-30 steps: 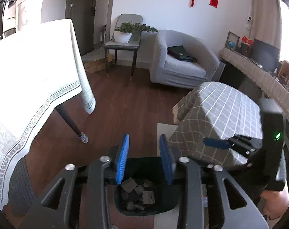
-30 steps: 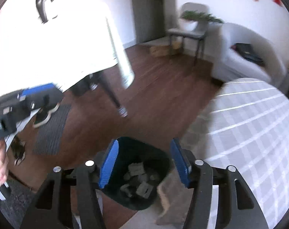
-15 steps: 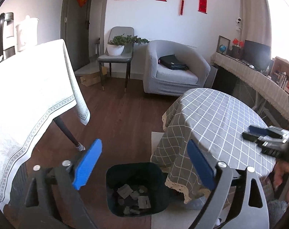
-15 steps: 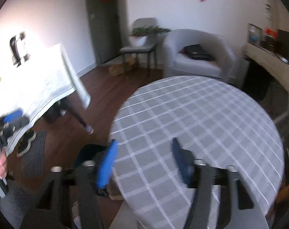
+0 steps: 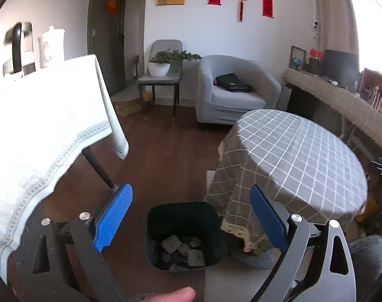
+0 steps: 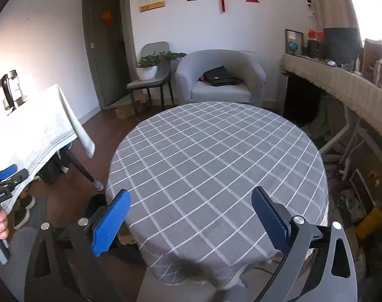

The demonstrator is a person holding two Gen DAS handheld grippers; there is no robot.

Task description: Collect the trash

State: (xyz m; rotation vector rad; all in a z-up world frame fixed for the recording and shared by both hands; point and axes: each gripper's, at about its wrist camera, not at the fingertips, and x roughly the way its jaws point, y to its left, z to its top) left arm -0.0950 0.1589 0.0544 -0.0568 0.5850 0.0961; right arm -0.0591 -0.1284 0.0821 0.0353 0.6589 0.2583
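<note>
A dark bin [image 5: 185, 234] stands on the wood floor beside the round table [image 5: 296, 161]; crumpled paper trash [image 5: 183, 249] lies in its bottom. My left gripper [image 5: 191, 216] hangs above and in front of the bin, open, with nothing between its blue pads. My right gripper [image 6: 191, 216] is over the near edge of the grey checked round table [image 6: 216, 156], its jaws opening and empty. No trash shows on that tabletop. Only a sliver of the bin [image 6: 95, 202] shows left of the table in the right wrist view.
A table with a white cloth [image 5: 39, 136] stands at the left, one thin leg [image 5: 97, 166] near the bin. Behind are a grey armchair [image 5: 236, 93], a chair with a potted plant [image 5: 163, 75] and a long cluttered shelf [image 6: 342, 85] at right. Shoes [image 6: 24, 209] lie on the floor.
Both grippers have opened wide. The left one drew back from over the bin. The right one swung from the bin to above the round table.
</note>
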